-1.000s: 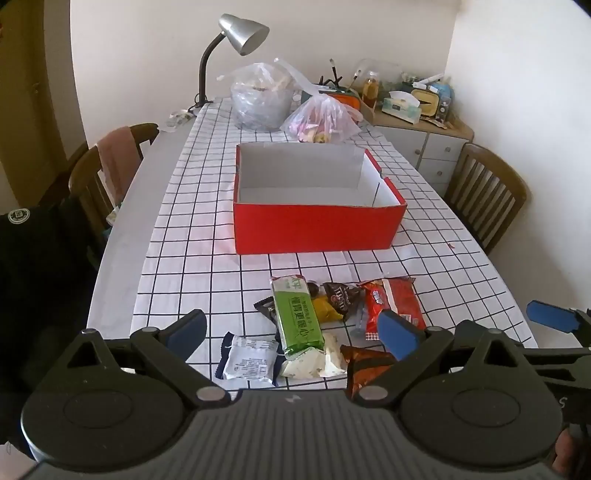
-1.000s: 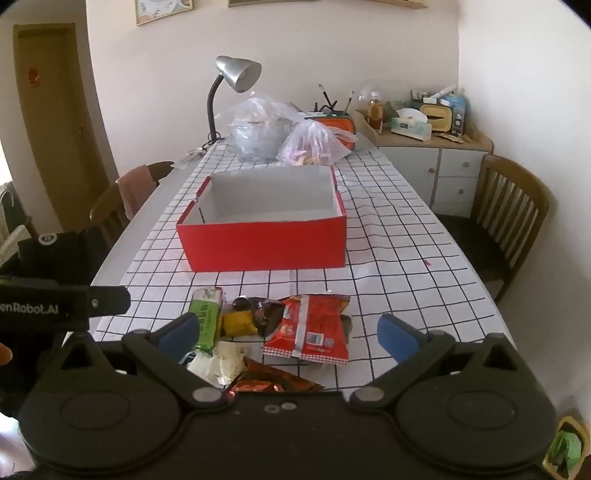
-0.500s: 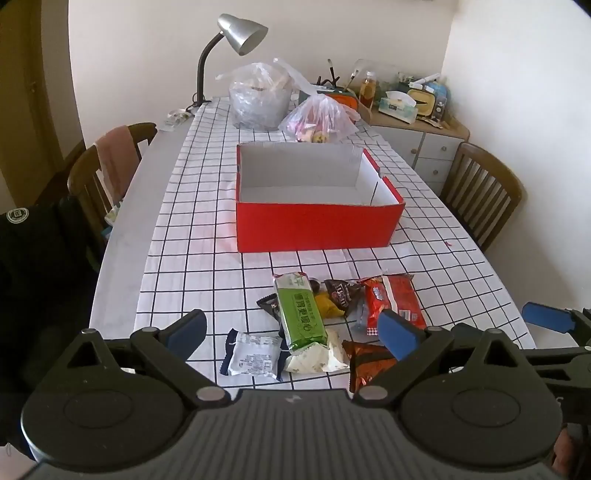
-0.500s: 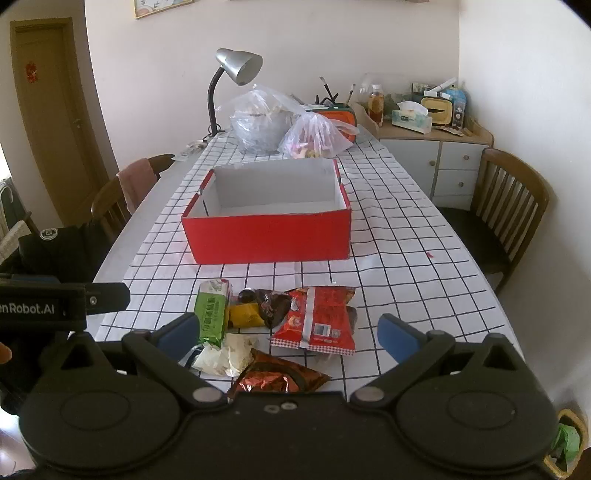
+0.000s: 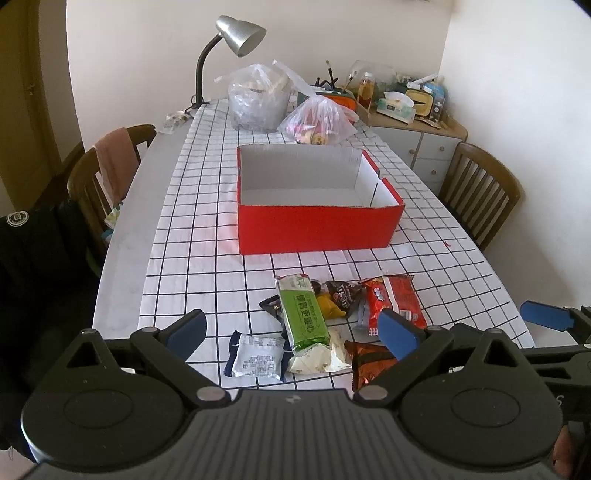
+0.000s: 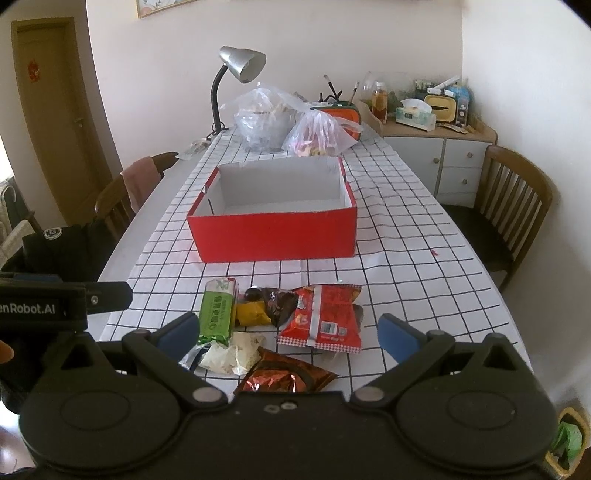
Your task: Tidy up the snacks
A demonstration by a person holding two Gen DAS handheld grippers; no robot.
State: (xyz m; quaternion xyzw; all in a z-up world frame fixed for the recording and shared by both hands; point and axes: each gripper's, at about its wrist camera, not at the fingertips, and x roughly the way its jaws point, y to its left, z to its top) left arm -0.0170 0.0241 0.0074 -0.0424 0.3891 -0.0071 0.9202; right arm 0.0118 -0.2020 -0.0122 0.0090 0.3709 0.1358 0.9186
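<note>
An empty red box (image 5: pixel 317 225) (image 6: pixel 275 234) with a white inside stands mid-table. In front of it lies a pile of snacks: a green packet (image 5: pixel 303 312) (image 6: pixel 217 312), a red bag (image 5: pixel 397 299) (image 6: pixel 325 315), a dark chocolate packet (image 5: pixel 341 295), a yellow one (image 6: pixel 251 314), a white-and-navy packet (image 5: pixel 256 356), a cream wrapper (image 6: pixel 231 354) and a copper foil bag (image 6: pixel 286 376). My left gripper (image 5: pixel 293 328) hovers open over the pile's near side. My right gripper (image 6: pixel 288 332) is open too, above the red bag.
Checked cloth covers the table (image 5: pixel 207 229). At its far end stand a desk lamp (image 5: pixel 236 33) and two plastic bags (image 5: pixel 258 96) (image 5: pixel 319 122). Wooden chairs sit at the left (image 5: pixel 107 173) and right (image 6: pixel 517 206). A cluttered cabinet (image 6: pixel 439 147) fills the far right corner.
Both grippers have risen and drawn back slightly, so the snack pile sits higher in each view. Jaws stay wide apart; no snack has moved.
</note>
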